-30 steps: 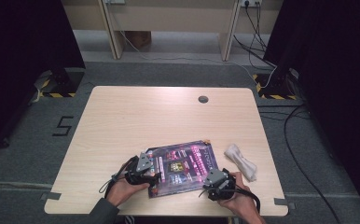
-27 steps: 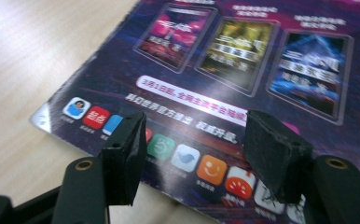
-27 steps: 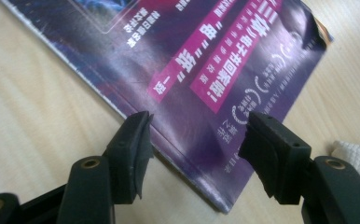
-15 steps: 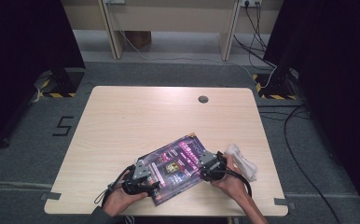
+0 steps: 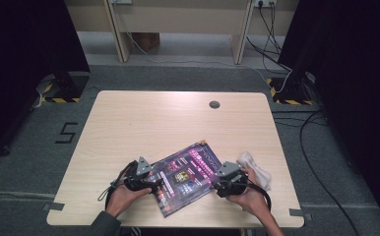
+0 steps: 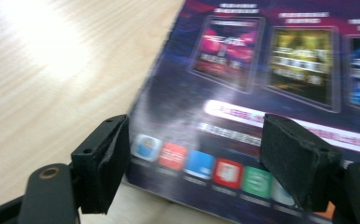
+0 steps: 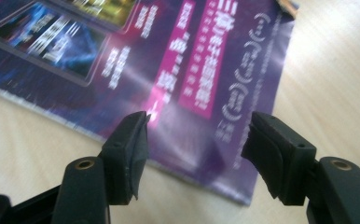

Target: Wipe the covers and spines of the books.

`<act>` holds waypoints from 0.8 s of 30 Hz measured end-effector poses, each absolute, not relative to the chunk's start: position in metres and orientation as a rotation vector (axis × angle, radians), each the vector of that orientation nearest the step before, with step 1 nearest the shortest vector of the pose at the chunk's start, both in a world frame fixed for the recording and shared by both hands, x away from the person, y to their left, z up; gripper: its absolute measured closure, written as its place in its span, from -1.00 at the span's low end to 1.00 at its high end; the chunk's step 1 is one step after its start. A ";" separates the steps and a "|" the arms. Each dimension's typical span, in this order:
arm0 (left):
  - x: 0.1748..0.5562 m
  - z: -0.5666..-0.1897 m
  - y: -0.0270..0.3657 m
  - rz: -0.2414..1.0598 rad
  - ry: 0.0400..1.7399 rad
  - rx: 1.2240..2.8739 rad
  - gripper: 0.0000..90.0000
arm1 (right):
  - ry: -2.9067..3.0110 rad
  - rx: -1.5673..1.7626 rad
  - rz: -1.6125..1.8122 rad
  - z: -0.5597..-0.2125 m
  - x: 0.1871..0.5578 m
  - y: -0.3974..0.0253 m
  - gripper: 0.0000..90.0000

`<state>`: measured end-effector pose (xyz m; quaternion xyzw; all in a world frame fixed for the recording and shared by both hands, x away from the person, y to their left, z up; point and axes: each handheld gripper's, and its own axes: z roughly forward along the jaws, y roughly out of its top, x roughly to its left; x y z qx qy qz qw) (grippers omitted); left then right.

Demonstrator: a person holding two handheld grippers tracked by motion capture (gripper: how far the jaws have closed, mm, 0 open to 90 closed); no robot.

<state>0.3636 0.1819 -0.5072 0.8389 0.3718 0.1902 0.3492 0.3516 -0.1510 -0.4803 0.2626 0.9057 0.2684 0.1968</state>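
A glossy purple flyer (image 5: 185, 176) with printed pictures lies flat and skewed on the near part of the wooden table (image 5: 153, 123). My left gripper (image 5: 154, 187) sits at its near-left corner, jaws open above the row of small icons on the flyer (image 6: 243, 107). My right gripper (image 5: 216, 187) is at the flyer's right edge, open as well, its jaws spread over the pink text of the flyer (image 7: 178, 70). Neither holds anything.
A crumpled white cloth (image 5: 255, 169) lies just right of the right hand. A round cable hole (image 5: 214, 104) sits near the table's far edge. The near table edge runs close under both hands.
The flyer has turned counter-clockwise and now lies more skewed. The left gripper shifted to its near-left corner and the right gripper moved along its right edge.
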 end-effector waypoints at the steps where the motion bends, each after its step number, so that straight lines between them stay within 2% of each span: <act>1: 0.367 -0.508 0.183 0.478 0.970 2.167 -0.51 | 2.541 0.737 0.748 -0.483 0.348 -0.152 -0.15; 7: 0.382 -0.510 0.187 0.420 0.995 2.143 -0.54 | 2.557 0.742 0.706 -0.493 0.348 -0.153 -0.19; 11: 0.386 -0.510 0.191 0.364 0.997 2.134 -0.38 | 2.542 0.764 0.722 -0.491 0.353 -0.154 -0.19; 14: 0.382 -0.510 0.191 0.363 1.001 2.140 -0.30 | 2.525 0.776 0.717 -0.491 0.357 -0.154 -0.19; 24: 0.350 -0.506 0.196 0.275 1.076 2.162 -0.29 | 2.462 0.804 0.667 -0.491 0.383 -0.147 -0.20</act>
